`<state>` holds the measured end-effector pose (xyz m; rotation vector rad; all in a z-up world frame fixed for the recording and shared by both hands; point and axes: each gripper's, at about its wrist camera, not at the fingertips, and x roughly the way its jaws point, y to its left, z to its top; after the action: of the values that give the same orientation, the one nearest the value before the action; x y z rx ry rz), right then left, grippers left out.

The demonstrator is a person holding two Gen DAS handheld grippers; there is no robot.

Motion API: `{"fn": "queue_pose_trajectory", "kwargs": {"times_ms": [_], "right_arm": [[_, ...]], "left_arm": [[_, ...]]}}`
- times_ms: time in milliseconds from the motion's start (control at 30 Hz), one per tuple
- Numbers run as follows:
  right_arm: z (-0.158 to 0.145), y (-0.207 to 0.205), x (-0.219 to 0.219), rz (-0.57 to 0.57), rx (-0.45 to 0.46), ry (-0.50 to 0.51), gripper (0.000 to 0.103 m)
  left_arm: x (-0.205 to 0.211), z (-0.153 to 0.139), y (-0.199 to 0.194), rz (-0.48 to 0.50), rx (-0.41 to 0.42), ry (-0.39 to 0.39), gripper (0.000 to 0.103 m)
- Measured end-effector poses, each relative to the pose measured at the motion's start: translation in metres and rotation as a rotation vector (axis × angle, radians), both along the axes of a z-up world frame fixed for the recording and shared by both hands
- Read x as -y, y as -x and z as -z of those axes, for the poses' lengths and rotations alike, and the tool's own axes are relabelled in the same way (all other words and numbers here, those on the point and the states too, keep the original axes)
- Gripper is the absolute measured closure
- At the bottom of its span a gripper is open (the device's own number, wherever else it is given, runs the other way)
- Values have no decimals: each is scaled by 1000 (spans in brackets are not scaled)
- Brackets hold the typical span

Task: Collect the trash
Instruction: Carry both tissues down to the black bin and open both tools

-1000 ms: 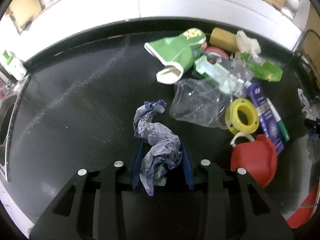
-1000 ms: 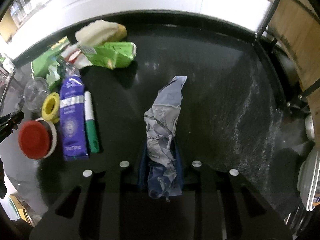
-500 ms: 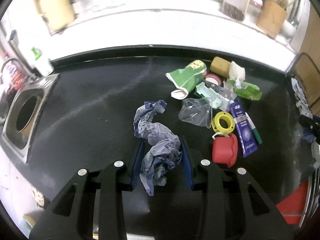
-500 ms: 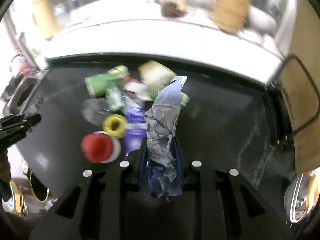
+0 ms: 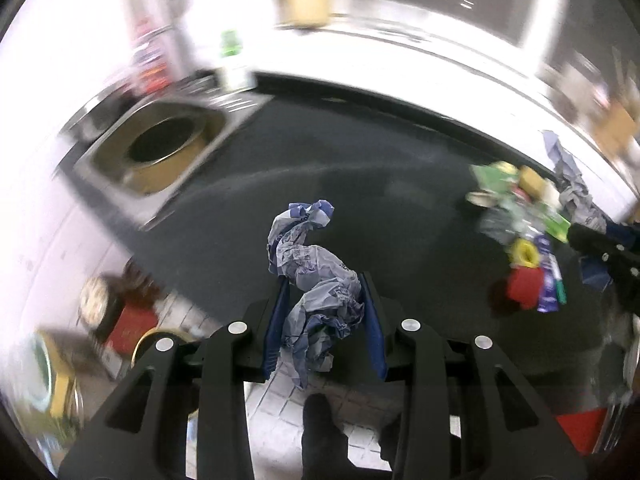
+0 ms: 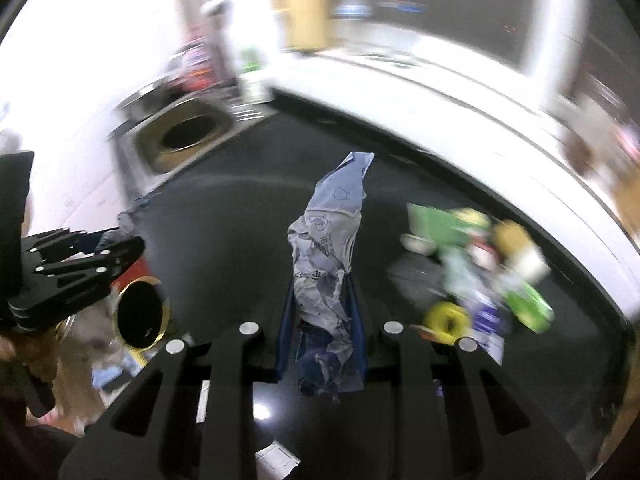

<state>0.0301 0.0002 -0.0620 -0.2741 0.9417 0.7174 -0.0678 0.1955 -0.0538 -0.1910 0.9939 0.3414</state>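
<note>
My left gripper (image 5: pixel 324 284) is shut on a crumpled blue-white paper wrapper (image 5: pixel 316 276) and holds it high above the black counter (image 5: pixel 380 200). My right gripper (image 6: pixel 322 292) is shut on a second crumpled blue-white wrapper (image 6: pixel 330 248), also held above the counter (image 6: pixel 240 220). The right gripper shows at the right edge of the left wrist view (image 5: pixel 600 246). The left gripper shows at the left of the right wrist view (image 6: pixel 80 264). Both views are motion-blurred.
A pile of items lies on the counter: green packets (image 6: pixel 440 224), yellow tape roll (image 5: pixel 524 252), red cup (image 5: pixel 524 288), purple tube (image 5: pixel 548 288). A steel sink with a round opening (image 5: pixel 160 148) is at the counter's left end. A gold-rimmed bin (image 6: pixel 140 316) stands on the floor below.
Both grippers have risen and swung left with their wrappers. The item pile has slid to the right and the sink and the floor bin have come into view.
</note>
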Motion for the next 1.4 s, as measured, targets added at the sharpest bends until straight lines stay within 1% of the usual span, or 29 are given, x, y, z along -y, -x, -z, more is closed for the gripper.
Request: {"fn": "queue_pose_trajectory", "kwargs": {"times_ms": [33,100,133,233,333,433,500,533,567,600,667,733,767,867,900,933,967,1000,1033,1100,1167,1200,1300,1367,1400], "right_arm": [[2,6,-16,-39,-8,-5,78],[9,25,-69,-166,-23,-11,78],[11,32,-87,-210,-31,-15,78],[30,70,-165,-397,-102,-32,78],[53,107,-231,-540,-181,-39,78],[79,134,-282,-627,-252,-26,78],[104,153,-318,-675,-289,1,78],[122,162,-340,-694,-308,22,78],[133,167,-351,-703,-319,34,78],[151,173,-370,-712,-336,60,78],[176,178,-397,-722,-349,92,78],[202,187,-425,-738,-362,128,78],[214,188,-439,-743,-365,144,77],[240,192,-465,-752,-376,179,77],[246,190,-474,-757,-388,183,74],[252,191,-480,-762,-390,196,64],[256,191,-486,-758,-375,203,53],[258,189,-487,-755,-372,200,33],[257,186,-483,-751,-376,192,28],[259,182,-486,-750,-393,195,28],[254,180,-482,-754,-379,198,28],[250,178,-479,-756,-367,196,28],[223,164,-456,-732,-339,172,26],[202,152,-435,-702,-318,151,25],[185,143,-419,-678,-301,128,23]], "left_arm": [[-16,3,14,-46,0,-4,68],[-46,13,44,-132,-14,-10,68],[-60,17,58,-168,-15,-1,68],[-103,39,103,-296,-41,26,68],[-139,70,155,-403,-65,41,68],[-171,106,199,-489,-60,75,68],[-189,129,221,-521,-50,93,68],[-200,145,232,-540,-32,109,68],[-212,160,242,-553,-25,127,68],[-225,179,251,-571,-25,147,68],[-238,208,252,-584,-40,165,68],[-255,240,256,-593,-46,213,68],[-263,253,257,-602,-41,223,68],[-281,276,256,-600,-31,257,67],[-286,281,256,-599,-27,265,61],[-291,286,256,-601,-30,267,54],[-295,288,259,-608,-31,265,34],[-298,290,261,-626,-30,247,23],[-301,291,263,-641,-33,234,22],[-304,294,269,-653,-40,241,21],[-303,290,271,-661,-52,242,22],[-301,284,273,-656,-44,238,22],[-291,264,267,-624,-54,198,21],[-278,240,257,-587,-68,151,21],[-271,228,250,-567,-74,133,20]]}}
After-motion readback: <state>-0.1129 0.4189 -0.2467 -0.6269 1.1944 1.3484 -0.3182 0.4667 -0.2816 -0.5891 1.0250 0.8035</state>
